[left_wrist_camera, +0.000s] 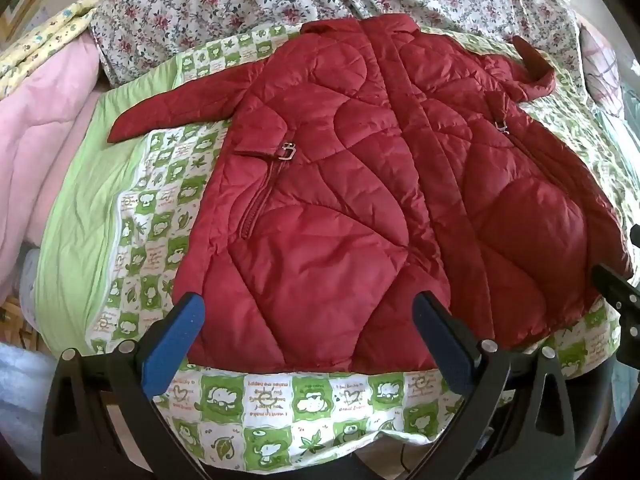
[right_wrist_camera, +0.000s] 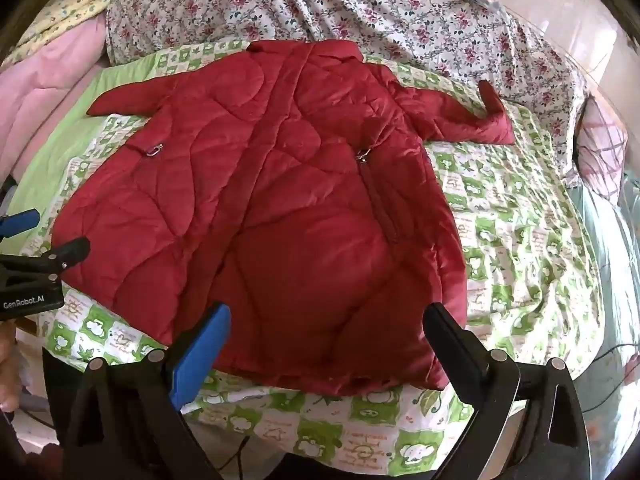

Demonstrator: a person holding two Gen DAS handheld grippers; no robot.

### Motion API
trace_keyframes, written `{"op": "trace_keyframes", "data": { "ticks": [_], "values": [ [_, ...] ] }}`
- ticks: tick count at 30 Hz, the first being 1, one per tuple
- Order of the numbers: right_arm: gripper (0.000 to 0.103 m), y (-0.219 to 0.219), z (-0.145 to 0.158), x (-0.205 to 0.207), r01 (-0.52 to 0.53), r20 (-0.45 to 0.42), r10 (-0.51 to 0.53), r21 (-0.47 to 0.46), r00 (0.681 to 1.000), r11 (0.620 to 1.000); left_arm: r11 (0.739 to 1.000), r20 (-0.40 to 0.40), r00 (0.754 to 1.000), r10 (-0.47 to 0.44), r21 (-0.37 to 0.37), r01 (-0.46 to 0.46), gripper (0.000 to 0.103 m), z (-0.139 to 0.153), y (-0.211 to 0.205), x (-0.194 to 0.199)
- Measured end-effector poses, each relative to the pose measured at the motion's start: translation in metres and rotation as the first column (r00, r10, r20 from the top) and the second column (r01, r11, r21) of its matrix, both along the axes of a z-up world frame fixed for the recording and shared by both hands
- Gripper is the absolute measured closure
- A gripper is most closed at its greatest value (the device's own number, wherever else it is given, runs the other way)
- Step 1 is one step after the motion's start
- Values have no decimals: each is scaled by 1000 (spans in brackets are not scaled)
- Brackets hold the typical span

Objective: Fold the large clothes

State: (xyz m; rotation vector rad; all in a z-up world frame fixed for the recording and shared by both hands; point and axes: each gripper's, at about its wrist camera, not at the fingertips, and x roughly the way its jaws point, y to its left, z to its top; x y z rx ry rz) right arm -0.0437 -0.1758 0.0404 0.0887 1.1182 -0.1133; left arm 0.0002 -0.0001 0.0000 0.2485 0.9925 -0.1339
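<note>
A red quilted jacket (left_wrist_camera: 360, 184) lay spread front-up across the middle of both frames, on a green-and-white patterned sheet (left_wrist_camera: 280, 408) covering a bed. Its collar pointed toward the top of each frame and its hem toward the bottom. 1 sleeve (left_wrist_camera: 172, 108) stretched straight toward the left; the other sleeve (right_wrist_camera: 460, 120) ran to the right with its cuff kinked upward. A floral quilt (right_wrist_camera: 320, 4) filled the top of the frames and a pink blanket (left_wrist_camera: 44, 136) the left edge.

The left gripper (left_wrist_camera: 308, 344) hovered over the hem with its fingers (left_wrist_camera: 176, 344) spread wide, nothing between them. The right gripper (right_wrist_camera: 328, 352) sat likewise above the hem, fingers (right_wrist_camera: 200, 356) spread and empty. Neither appeared to touch the cloth.

In my judgement no fold had begun. The fabric looked slick and puffy, so a shallow pinch at the hem could catch only the top layer and peel the front open, or slip out mid-lift. The kinked cuff could bunch inside a fold and leave it lopsided. Uneven lifting by the 2 grippers could drag the jacket, or the loose sheet beneath it, askew
</note>
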Motion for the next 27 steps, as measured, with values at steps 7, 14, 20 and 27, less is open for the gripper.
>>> {"op": "trace_keyframes", "data": {
  "ticks": [7, 14, 20, 27],
  "values": [
    [5, -1, 0, 0, -1, 5, 1, 11, 1000, 1000, 1000, -2, 1000, -9, -6, 9, 0, 1, 5, 3],
    [5, -2, 0, 2, -2, 8, 1, 27, 1000, 1000, 1000, 5, 1000, 1, -2, -1, 0, -1, -1, 3],
    [5, -3, 0, 2, 0, 8, 0, 38, 1000, 999, 1000, 6, 1000, -1, -2, 1, 0, 1, -2, 6],
    [5, -3, 2, 4, -3, 14, 2, 48, 1000, 999, 1000, -8, 1000, -2, 3, 2, 0, -2, -3, 6]
  ]
}}
